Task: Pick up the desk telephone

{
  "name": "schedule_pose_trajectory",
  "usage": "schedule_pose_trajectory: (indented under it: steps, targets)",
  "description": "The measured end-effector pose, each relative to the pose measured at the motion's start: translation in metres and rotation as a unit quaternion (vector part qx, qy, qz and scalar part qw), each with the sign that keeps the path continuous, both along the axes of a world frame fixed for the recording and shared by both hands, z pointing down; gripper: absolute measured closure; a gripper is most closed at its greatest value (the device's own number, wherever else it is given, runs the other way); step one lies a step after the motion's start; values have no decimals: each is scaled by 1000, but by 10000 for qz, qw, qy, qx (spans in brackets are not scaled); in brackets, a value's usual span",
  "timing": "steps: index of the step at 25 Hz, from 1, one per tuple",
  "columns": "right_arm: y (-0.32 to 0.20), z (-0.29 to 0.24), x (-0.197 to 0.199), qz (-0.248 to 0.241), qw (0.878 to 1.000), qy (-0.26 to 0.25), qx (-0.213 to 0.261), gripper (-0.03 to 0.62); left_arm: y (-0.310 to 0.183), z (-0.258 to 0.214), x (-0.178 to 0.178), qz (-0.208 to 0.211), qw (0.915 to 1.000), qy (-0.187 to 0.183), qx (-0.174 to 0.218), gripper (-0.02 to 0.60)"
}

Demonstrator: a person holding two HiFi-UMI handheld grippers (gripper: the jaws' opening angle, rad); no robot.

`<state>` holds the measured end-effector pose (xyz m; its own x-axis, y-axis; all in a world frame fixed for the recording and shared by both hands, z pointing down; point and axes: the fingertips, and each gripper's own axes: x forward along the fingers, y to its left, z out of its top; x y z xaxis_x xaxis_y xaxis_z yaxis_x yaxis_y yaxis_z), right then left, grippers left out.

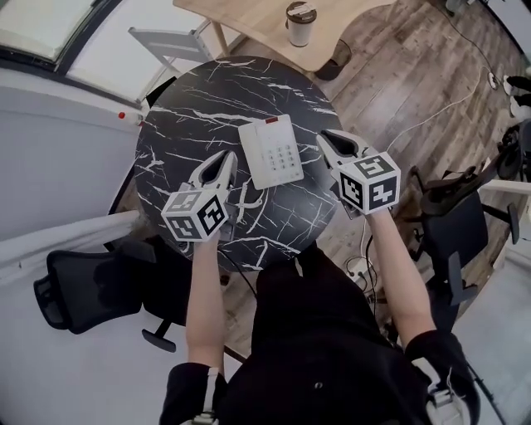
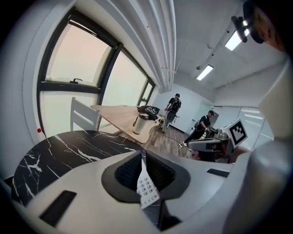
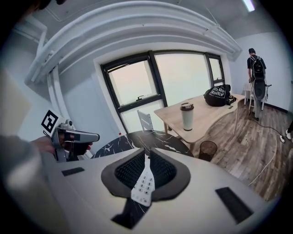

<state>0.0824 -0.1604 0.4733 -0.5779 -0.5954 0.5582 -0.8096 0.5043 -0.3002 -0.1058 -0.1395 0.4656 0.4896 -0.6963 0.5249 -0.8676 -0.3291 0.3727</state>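
A white desk telephone (image 1: 271, 151) with a grey keypad lies flat in the middle of the round black marble table (image 1: 182, 108). My left gripper (image 1: 228, 156) hovers just left of the phone and is shut with nothing in it. My right gripper (image 1: 326, 134) hovers just right of the phone, also shut and empty. In the left gripper view the jaws (image 2: 141, 154) meet, and the phone's keypad (image 2: 147, 192) shows in the gap beneath them. The right gripper view shows the same: closed jaws (image 3: 147, 151) above the keypad (image 3: 143, 185).
A wooden table (image 1: 257, 21) with a lidded cup (image 1: 299, 23) stands beyond the marble table, with a white chair (image 1: 170, 41) and a dark bin (image 1: 336, 58) beside it. Black office chairs (image 1: 83, 286) (image 1: 456, 224) flank me. Two people (image 2: 173, 107) stand far off.
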Motion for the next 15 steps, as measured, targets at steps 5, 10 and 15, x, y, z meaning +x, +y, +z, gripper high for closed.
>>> schedule_pose_trajectory:
  steps: [5,10,15]
  targets:
    - [1,38,-8,-13,9993,155,-341,559,-3,41,-1,163,9989,169,-398,511]
    - [3,74,-14,-8,9969,299,-722,453,-4,82,-4,258,9962,271,-782,458]
    - [8,111,-21,-4,9936,390,-1061,434,6,124,0,361,9924,353,-1122,412]
